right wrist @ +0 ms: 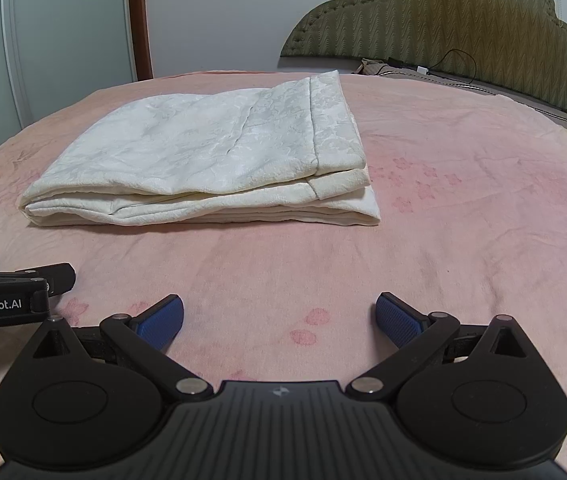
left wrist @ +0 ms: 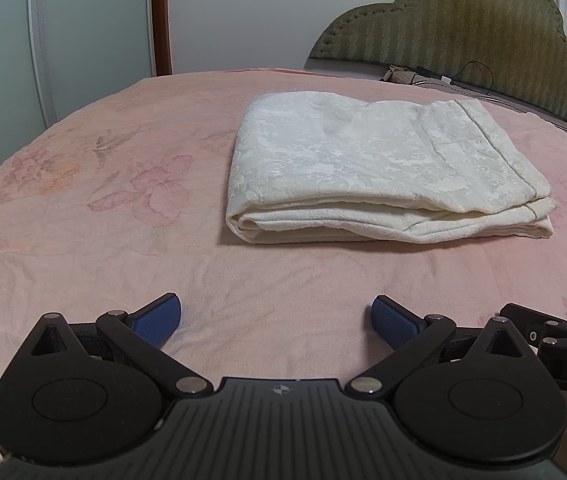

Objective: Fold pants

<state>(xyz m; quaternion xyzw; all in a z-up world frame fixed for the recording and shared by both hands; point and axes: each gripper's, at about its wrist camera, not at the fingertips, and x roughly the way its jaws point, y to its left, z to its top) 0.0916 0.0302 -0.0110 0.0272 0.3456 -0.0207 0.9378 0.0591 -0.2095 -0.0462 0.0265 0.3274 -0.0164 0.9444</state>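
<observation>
Both grippers, left gripper (left wrist: 276,322) and right gripper (right wrist: 279,322), hang wide open and empty at frame bottom, apparently because folding looks done. Cream pants (left wrist: 383,168) lie folded mid-frame on the pink bed (left wrist: 83,240).

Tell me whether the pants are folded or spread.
Folded: the pants lie as a compact stack of layers on the bed, untouched by either gripper.
</observation>
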